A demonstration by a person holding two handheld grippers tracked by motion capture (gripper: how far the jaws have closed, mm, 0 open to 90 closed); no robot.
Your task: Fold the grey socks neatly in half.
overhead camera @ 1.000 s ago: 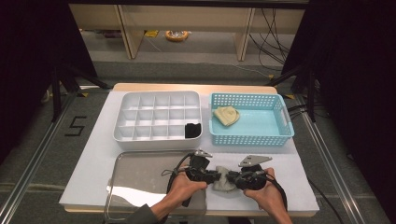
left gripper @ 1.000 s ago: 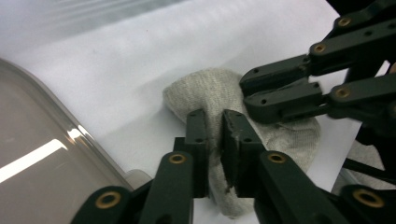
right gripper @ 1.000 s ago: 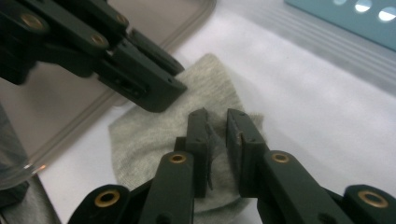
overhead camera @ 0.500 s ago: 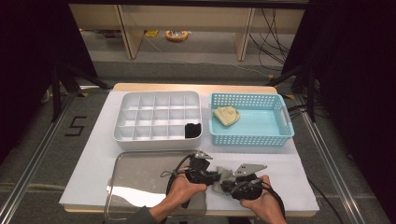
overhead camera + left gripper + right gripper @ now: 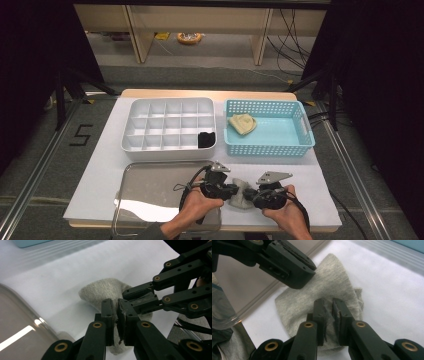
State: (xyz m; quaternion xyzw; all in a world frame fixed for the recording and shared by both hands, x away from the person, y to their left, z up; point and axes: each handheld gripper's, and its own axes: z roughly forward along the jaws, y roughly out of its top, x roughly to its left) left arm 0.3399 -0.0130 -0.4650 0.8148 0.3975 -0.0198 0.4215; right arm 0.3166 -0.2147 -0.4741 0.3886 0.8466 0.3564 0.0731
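Right claw [image 5: 248, 194] shifted leftward; both claws, left claw [image 5: 235, 189] included, pinch soft grey knit sock [image 5: 242, 200].

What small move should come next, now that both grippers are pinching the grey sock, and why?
Probably lift the grey sock a little off the white mat. The left gripper and the right gripper each have their jaws closed on its fabric from opposite ends, while it lies crumpled beside the metal tray. Raising it would free it for carrying or folding.
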